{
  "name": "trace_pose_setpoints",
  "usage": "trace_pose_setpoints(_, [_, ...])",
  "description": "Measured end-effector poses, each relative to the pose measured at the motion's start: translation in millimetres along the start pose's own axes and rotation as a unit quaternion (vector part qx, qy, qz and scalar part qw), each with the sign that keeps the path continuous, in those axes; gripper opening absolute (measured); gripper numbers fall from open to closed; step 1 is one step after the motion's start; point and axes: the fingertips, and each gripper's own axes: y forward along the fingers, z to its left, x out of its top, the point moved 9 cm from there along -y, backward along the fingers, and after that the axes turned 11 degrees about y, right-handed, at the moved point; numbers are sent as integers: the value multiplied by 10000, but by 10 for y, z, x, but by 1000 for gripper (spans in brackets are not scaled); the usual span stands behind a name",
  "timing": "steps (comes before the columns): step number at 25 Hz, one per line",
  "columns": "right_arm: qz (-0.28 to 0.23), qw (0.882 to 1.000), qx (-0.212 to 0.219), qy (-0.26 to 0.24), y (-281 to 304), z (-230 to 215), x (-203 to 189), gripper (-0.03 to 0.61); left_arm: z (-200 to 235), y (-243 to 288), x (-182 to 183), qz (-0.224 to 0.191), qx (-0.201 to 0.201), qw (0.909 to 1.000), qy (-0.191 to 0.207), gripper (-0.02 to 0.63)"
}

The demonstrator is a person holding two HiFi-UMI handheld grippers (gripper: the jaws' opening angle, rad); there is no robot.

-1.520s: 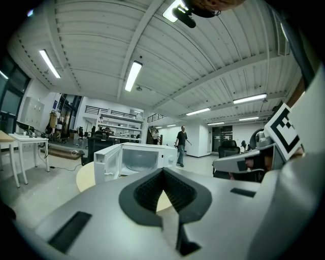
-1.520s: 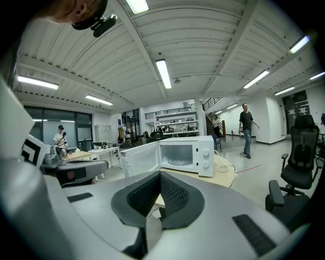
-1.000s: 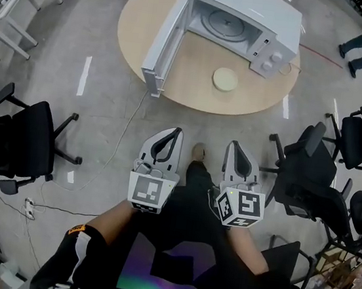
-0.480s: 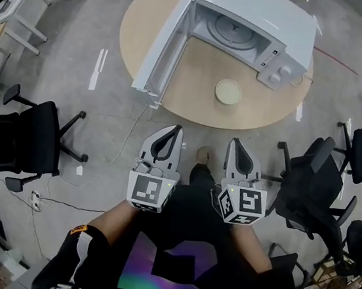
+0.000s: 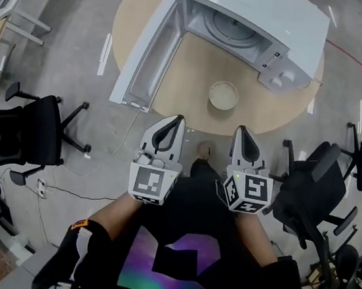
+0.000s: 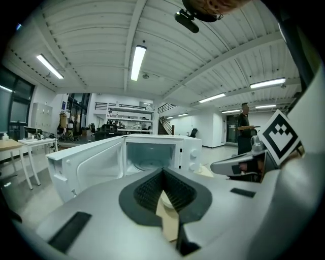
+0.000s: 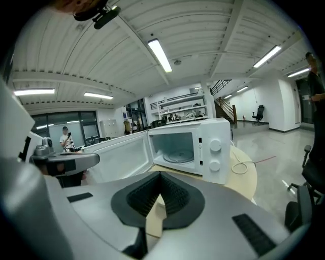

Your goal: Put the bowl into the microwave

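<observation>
The round tan wooden worktop (image 5: 190,75) is carrying a boxy white microwave (image 5: 263,19) at its twelve o'clock side, with the door (image 5: 146,57) hanging wide open toward nine o'clock. The left tool (image 5: 175,121) and right tool (image 5: 241,131) are hovering off the six o'clock edge, jaws pressed together and gripping nothing. The shallow cream round bowl (image 5: 223,95) is sitting on the worktop near six o'clock, outside the cavity. Grasping, lifting and placing are all remaining.
</observation>
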Motion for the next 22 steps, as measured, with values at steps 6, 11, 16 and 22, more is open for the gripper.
trace_pose_setpoints(6, [360,9993,-39,60,426,-385,70,15,-39,382,25,170,184,9996,118,43])
trace_pose_setpoints(11, [691,9976,94,-39,728,-579,85,17,-80,574,39,281,352,9989,122,43])
trace_pose_setpoints(16, [1147,9932,140,134,961,-700,25,17,-78,662,79,291,407,9986,142,43])
trace_pose_setpoints(22, [1526,9853,-52,762,1183,-833,-134,20,30,754,85,307,323,9988,182,43])
